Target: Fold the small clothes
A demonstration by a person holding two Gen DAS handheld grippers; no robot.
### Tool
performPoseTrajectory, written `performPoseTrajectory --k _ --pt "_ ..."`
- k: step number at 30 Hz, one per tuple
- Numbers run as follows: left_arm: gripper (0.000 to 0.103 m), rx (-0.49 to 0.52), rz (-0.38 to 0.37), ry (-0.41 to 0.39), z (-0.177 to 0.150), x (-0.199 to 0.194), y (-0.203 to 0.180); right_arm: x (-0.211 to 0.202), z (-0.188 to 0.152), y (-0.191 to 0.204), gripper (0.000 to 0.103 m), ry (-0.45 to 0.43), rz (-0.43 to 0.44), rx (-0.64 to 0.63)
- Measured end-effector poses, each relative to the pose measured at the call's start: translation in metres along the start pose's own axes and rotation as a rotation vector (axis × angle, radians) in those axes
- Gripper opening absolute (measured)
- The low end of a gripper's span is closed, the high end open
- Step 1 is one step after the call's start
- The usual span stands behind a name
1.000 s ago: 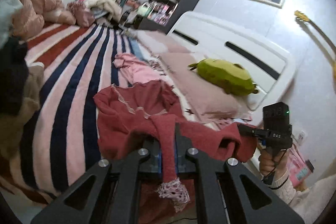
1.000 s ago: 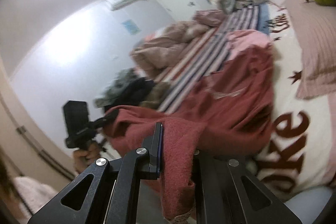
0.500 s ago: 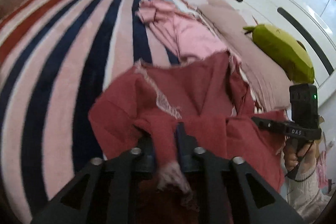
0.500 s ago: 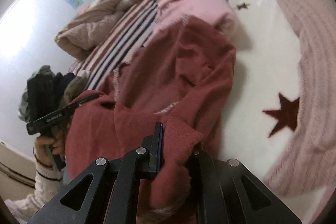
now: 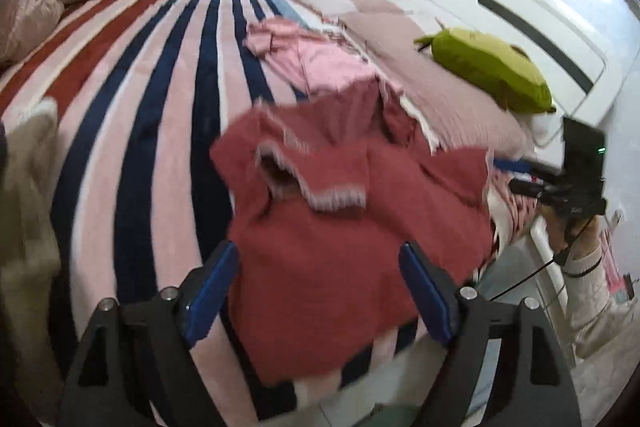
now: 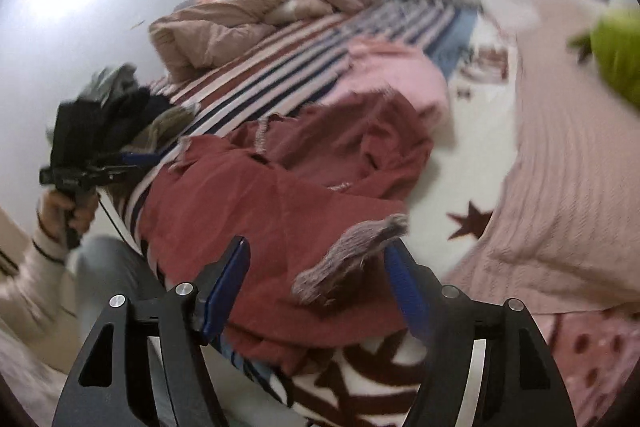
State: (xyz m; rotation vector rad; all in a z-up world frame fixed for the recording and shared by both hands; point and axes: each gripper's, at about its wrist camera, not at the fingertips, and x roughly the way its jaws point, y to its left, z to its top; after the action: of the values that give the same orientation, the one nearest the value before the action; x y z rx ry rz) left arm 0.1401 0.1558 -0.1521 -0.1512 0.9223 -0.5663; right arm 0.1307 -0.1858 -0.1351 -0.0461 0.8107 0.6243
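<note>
Sweater first — where is the red sweater (image 5: pixel 340 227)?

— It lies in a heap on the bed (image 5: pixel 160 75), near the bed's edge, partly on the striped blanket (image 5: pixel 132 115). A pink top (image 5: pixel 308 63) lies just past it.

— Can you see it well?

— Not really. Both views are blurry. Its near end is cut off behind the gripper arms, and folds hide part of it. I cannot tell front from back.

— What is the left gripper (image 5: pixel 320 287) doing?

— It is spread wide and holds nothing. The sweater lies between its two blue fingers (image 5: pixel 212 279), but I cannot tell if they touch it.

— And the right gripper (image 6: pixel 316 287)?

— Also spread wide, holding nothing. A fuzzy grey-pink cuff (image 6: pixel 352 259) sticks up between its fingers.

— Which way does the sweater run?

— Seen from the left wrist, its long way goes from the near edge of the bed up toward the pink top. A frilly trim (image 5: pixel 320 195) shows near its middle
</note>
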Motion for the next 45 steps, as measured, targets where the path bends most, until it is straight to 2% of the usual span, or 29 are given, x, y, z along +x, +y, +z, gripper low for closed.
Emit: performPoseTrajectory --k 3,7,12,14,16,20,24,26,27,28,29,30,31,32,34,37,40,42,45 --pt "0.08 -0.042 -0.014 0.021 -0.022 0.01 0.001 0.006 -0.012 0.037 0.066 -0.003 -0.03 -0.125" --pt "0.079 -0.078 -0.025 0.041 -0.039 0.021 0.001 0.039 -0.028 0.074 0.066 0.08 0.012 -0.226" --pt "0.078 -0.074 -0.027 0.038 -0.046 0.015 -0.006 0.068 -0.036 0.097 0.066 0.085 -0.139 -0.312" --pt "0.071 -0.05 0.005 0.052 -0.049 0.016 -0.011 0.069 -0.031 0.098 0.063 0.062 -0.143 -0.307" --pt "0.061 -0.03 0.047 0.063 -0.053 0.016 -0.014 0.068 -0.023 0.094 0.057 0.044 -0.117 -0.265" --pt "0.061 0.01 0.061 0.065 -0.061 0.014 -0.02 0.064 -0.007 0.082 0.055 0.017 -0.042 -0.178" --pt "0.075 0.105 0.114 0.07 -0.065 0.021 -0.032 0.07 0.007 0.076 0.051 0.02 -0.035 -0.138" --pt "0.075 0.137 0.171 0.056 -0.064 0.022 -0.039 0.073 0.012 0.073 0.043 0.027 -0.049 -0.127" --pt "0.073 0.153 0.22 0.042 -0.063 0.023 -0.041 0.074 0.014 0.071 0.036 0.03 -0.054 -0.125" --pt "0.06 0.172 0.256 0.029 -0.06 0.022 -0.044 0.076 0.016 0.07 0.026 0.033 -0.056 -0.123" --pt "0.054 0.184 0.273 0.02 -0.059 0.022 -0.045 0.076 0.019 0.068 0.021 0.036 -0.055 -0.121" --pt "0.039 0.202 0.297 0.011 -0.056 0.02 -0.046 0.077 0.022 0.067 0.011 0.036 -0.05 -0.119" --pt "0.021 0.208 0.308 0.01 -0.053 0.019 -0.046 0.076 0.024 0.066 0.006 0.034 -0.047 -0.118" --pt "0.016 0.211 0.314 0.004 -0.05 0.017 -0.046 0.076 0.028 0.065 0.006 0.031 -0.051 -0.122" --pt "0.011 0.213 0.295 -0.01 -0.044 0.011 -0.046 0.074 0.038 0.064 0.005 0.022 -0.056 -0.137" --pt "0.01 0.234 0.271 -0.044 -0.025 -0.008 -0.048 0.072 0.057 0.06 0.004 0.009 -0.066 -0.152" --pt "0.01 0.214 0.173 -0.074 -0.005 -0.028 -0.043 0.07 0.078 0.052 0.004 0.001 -0.068 -0.157" --pt "0.006 0.218 0.168 -0.09 0.008 -0.034 -0.041 0.072 0.094 0.045 0.004 0.004 -0.061 -0.16" --pt "0.005 0.234 0.195 -0.105 0.037 -0.034 -0.038 0.084 0.116 0.037 0.004 0.032 -0.072 -0.176"
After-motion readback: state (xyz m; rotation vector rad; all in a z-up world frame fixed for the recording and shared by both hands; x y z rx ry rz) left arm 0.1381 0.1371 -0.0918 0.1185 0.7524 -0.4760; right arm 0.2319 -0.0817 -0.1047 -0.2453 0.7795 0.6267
